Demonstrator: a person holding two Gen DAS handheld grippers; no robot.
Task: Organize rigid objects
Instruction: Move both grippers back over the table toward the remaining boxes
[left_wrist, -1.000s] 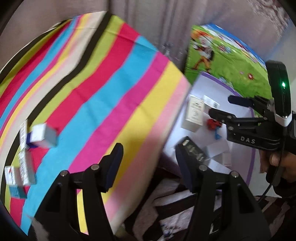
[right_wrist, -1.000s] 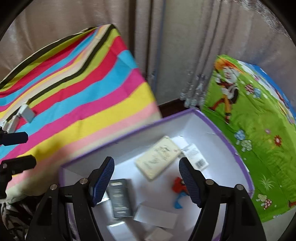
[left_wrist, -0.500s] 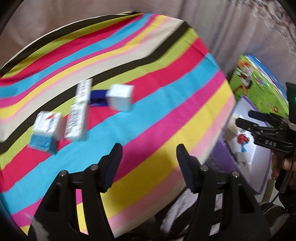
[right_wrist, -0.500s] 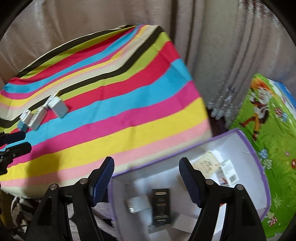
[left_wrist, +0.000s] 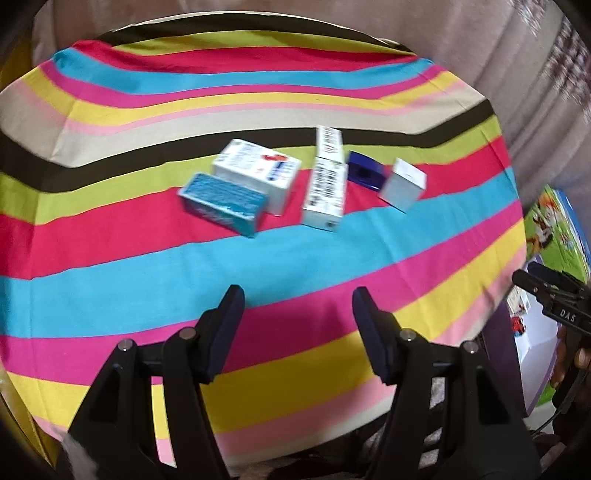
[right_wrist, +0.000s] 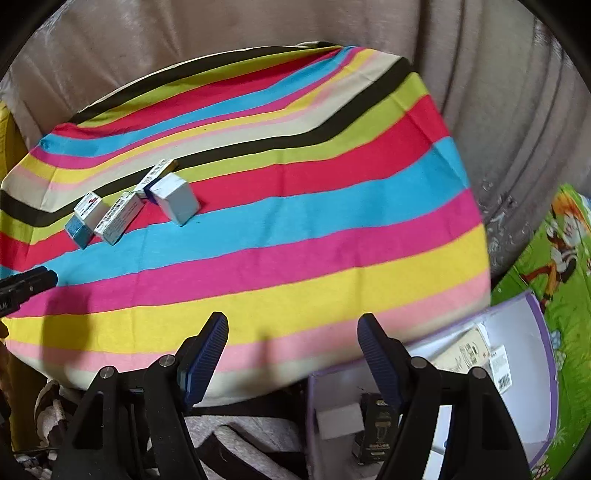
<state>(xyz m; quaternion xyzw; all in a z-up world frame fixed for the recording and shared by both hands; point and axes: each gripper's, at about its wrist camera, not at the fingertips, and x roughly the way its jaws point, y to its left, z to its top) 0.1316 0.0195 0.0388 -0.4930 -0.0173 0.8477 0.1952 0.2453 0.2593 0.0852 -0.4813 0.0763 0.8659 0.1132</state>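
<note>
Left wrist: five boxes (left_wrist: 321, 184) on cloth (left_wrist: 258, 258).

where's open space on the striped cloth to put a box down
Free: the blue, pink and yellow stripes of the striped cloth between the open left gripper and the cluster of small cardboard boxes; also its far stripes behind them. Crowded: the red stripe where the boxes sit, and the purple-rimmed bin.

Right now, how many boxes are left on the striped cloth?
5, clustered at the far side: a teal box leftmost, a white printed box touching it, a long white box, a dark blue box, and a plain white box rightmost.
</note>
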